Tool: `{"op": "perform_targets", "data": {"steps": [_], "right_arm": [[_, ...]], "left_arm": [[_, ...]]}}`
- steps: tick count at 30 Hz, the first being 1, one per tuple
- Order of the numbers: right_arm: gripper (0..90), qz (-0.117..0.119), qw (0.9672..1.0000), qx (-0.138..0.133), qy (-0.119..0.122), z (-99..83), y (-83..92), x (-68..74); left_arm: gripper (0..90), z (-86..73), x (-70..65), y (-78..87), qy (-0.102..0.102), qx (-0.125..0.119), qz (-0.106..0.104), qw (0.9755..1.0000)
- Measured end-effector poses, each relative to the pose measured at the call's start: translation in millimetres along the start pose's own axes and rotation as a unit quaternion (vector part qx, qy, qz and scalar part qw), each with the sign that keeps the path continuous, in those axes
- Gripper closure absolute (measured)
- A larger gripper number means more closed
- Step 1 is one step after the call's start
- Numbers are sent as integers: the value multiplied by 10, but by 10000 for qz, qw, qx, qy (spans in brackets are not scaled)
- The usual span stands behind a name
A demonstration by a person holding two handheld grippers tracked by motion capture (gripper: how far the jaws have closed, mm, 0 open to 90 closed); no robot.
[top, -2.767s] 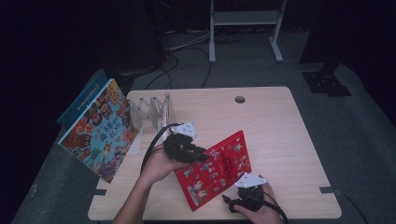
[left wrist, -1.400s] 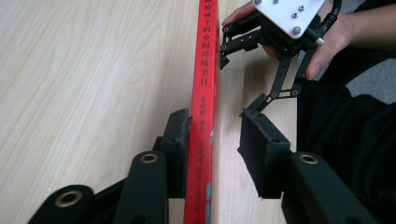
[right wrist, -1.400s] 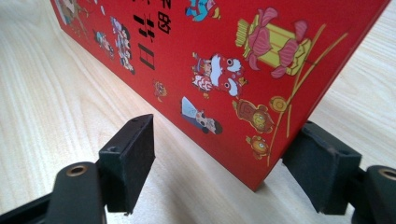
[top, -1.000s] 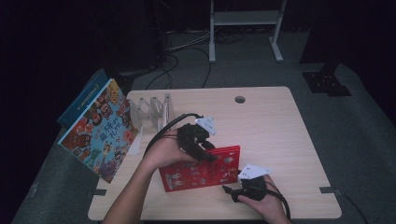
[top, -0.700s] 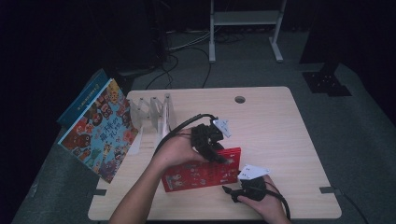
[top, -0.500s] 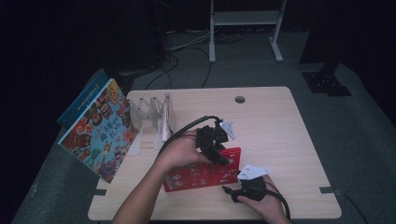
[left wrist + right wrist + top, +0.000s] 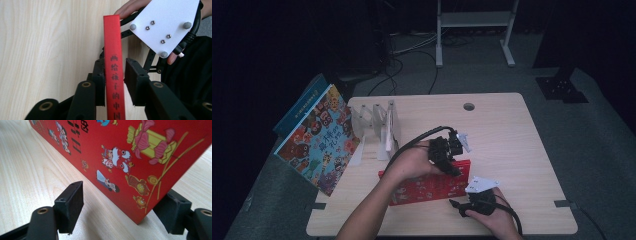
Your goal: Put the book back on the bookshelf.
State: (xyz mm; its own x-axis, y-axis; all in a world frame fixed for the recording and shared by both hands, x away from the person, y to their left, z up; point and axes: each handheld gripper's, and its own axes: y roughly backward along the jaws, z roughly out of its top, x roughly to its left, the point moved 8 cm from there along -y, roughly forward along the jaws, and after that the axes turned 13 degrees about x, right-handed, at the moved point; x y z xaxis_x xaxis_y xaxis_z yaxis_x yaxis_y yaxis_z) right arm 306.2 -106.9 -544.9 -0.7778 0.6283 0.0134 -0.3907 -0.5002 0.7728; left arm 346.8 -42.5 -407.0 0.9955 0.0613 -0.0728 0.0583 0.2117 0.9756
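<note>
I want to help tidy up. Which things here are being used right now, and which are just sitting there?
In use:
red book
left gripper, jaws around its spine
right gripper, jaws either side of its corner

Just sitting:
clear book rack
colourful picture book leaning at the table's edge

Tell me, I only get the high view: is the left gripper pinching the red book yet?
Observer: Not quite. In the left gripper view the red book's spine stands between the left gripper's fingers, which have just been closing. A thin gap shows on one side.
Operator: And the right gripper?
Observer: In the right gripper view, the right gripper's fingers stand wide on either side of the book's lower corner. The one on the cover side is clear of it. I can't tell whether the other touches.
</note>
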Motion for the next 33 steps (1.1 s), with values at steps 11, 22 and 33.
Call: {"op": "perform_targets", "data": {"steps": [11,22,33], "right_arm": [[264,-19,10000,-11,-1,-11,23,-27],[219,-88,9997,23,-236,-139,164,-240],[194,-406,9974,286,-521,-243,150,-484]], "left_arm": [[785,17,12,-18,144,137,-52,9998],[796,-34,55,121,424,3,37,9991],[798,-228,72,514,740,-639,326,9947]]}}
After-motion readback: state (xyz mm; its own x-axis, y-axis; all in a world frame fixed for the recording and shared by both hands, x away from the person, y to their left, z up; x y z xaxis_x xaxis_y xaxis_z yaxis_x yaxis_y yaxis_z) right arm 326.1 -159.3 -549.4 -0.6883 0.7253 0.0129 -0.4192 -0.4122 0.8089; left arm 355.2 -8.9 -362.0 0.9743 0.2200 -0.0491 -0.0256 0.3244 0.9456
